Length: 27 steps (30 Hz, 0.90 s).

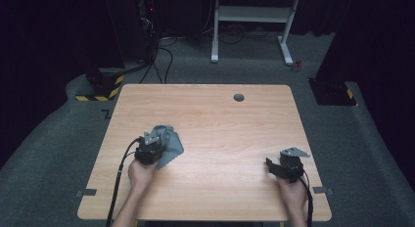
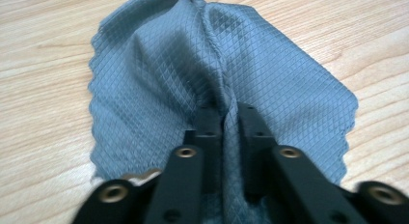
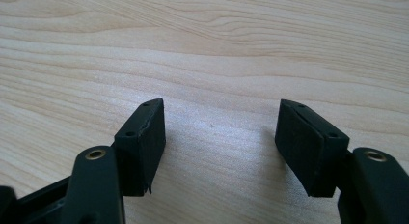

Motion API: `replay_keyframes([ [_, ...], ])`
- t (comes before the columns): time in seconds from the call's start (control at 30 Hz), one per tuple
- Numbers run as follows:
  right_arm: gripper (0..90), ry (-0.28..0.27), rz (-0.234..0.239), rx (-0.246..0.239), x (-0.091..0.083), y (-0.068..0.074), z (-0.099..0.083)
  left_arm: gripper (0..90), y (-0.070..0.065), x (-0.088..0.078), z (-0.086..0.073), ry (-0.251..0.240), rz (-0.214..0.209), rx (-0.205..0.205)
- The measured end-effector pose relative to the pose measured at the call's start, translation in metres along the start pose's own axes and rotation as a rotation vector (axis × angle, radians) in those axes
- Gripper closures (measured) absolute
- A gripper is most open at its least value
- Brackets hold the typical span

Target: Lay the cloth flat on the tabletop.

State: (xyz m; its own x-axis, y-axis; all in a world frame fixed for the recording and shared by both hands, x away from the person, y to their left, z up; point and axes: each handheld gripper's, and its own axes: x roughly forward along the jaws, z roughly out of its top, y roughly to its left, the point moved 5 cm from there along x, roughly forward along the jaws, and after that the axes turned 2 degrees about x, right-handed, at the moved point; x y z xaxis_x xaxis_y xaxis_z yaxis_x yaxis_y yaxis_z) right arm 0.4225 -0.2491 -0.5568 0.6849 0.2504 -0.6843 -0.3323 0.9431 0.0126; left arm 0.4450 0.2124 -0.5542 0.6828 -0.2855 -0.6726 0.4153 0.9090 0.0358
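High view: dark grey carpet and a white desk frame [image 1: 254, 21] are seen beyond the wooden table [image 1: 220, 124]. On its left half a grey cloth [image 1: 169, 141] is spread, judged light, limp and easily bunched, so a pinched ridge is the likeliest hold. A raised fold is clamped by the left gripper [image 2: 225, 113]. The right gripper [image 3: 219, 137] is held spread over bare wood.

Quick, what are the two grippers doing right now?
Left gripper: closed, pinching a raised fold of the grey cloth.
Right gripper: open, holding nothing, above the bare wooden table.
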Motion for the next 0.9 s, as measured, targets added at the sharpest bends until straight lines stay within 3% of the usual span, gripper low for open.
replay_keyframes([
  [0.17,34.9,0.0,0.0,0.001,0.0,0.0,0.0,86.0,-0.008,0.001,0.005,-0.006,-0.049,0.017],
  [0.3,34.9,0.0,0.0,0.0,0.0,0.0,0.0,86.5,-0.02,-0.005,0.013,-0.046,-0.107,0.029],
  [0.47,34.9,0.0,0.0,0.0,0.0,0.0,0.0,86.9,-0.035,-0.006,0.024,-0.065,-0.146,0.068],
  [0.67,34.9,0.0,0.0,0.0,0.0,0.0,0.0,87.0,-0.05,-0.007,0.036,-0.103,-0.208,0.056],
  [0.9,34.9,0.0,0.0,0.0,0.0,0.0,0.0,87.0,-0.074,-0.009,0.053,-0.149,-0.283,0.068],
])
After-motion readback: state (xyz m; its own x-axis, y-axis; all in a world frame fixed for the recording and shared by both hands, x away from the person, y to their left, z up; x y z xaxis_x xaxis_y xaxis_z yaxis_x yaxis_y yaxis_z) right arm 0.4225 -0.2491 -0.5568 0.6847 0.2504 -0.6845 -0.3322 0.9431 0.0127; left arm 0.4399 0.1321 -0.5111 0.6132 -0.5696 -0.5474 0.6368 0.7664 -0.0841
